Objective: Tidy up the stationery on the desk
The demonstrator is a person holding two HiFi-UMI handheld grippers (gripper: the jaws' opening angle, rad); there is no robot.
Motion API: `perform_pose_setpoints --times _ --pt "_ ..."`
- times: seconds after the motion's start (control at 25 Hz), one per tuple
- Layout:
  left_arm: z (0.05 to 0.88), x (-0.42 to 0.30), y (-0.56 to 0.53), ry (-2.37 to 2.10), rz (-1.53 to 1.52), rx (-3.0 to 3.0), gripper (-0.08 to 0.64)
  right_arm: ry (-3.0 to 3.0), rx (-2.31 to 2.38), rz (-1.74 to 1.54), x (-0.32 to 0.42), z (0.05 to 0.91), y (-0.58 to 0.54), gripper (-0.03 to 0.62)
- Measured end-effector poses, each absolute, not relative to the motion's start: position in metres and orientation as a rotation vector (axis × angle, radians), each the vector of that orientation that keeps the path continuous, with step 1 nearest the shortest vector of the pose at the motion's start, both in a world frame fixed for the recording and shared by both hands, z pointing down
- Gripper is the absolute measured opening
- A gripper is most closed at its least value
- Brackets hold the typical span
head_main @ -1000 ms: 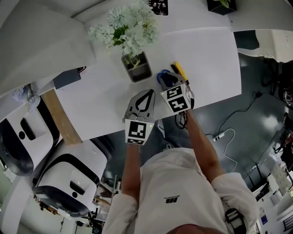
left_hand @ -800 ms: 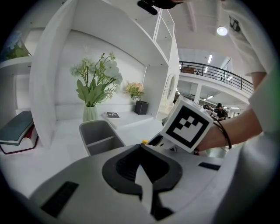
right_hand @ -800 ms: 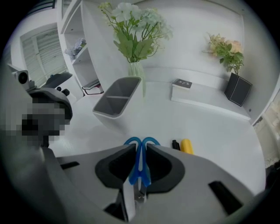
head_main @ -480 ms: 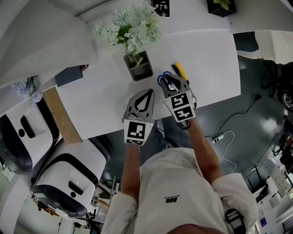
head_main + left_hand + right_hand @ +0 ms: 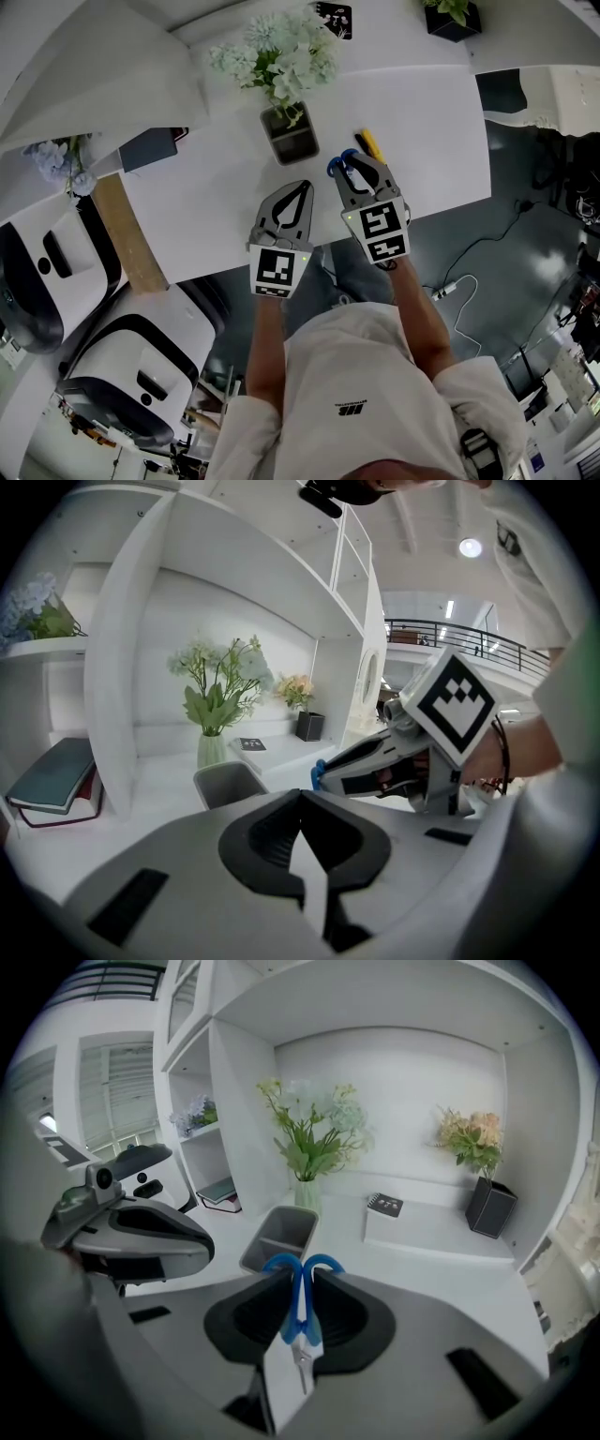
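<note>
Blue-handled scissors point(image 5: 301, 1290) stand upright between the pads of my right gripper point(image 5: 300, 1283), which is shut on them; the handle loops poke out past the tips. In the head view that gripper point(image 5: 352, 169) hovers over the white desk point(image 5: 431, 122) with the scissors point(image 5: 334, 167), just right of a grey pen holder point(image 5: 289, 137). A yellow pen point(image 5: 371, 145) lies on the desk beside it. My left gripper point(image 5: 305, 187) is shut and holds nothing, to the left of the right one. From the left gripper view the holder point(image 5: 228, 783) sits ahead, with the right gripper point(image 5: 323, 777) on the right.
A vase of white flowers point(image 5: 277, 56) stands right behind the holder. A small notebook point(image 5: 331, 18) and a dark planter point(image 5: 451, 20) sit at the back. Books point(image 5: 54, 780) lie on a side shelf on the left. The desk's near edge runs just under both grippers.
My right gripper has risen off the desk with the scissors in it and tilted more level. The yellow pen stays on the desk. The left gripper has lifted slightly.
</note>
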State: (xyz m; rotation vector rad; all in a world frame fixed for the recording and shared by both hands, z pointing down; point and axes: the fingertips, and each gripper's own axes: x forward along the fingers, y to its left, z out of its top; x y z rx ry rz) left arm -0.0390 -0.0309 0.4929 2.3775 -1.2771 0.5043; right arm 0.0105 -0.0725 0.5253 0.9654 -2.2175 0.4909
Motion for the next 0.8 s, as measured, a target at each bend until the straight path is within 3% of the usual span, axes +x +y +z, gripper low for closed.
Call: perform_pose_setpoints --times 0.8 --pt "0.451 -0.069 -0.038 -1.412 0.438 2.381 0.0 -2.444 0.938 0.335 -0.034 0.441 -0.084 0.055"
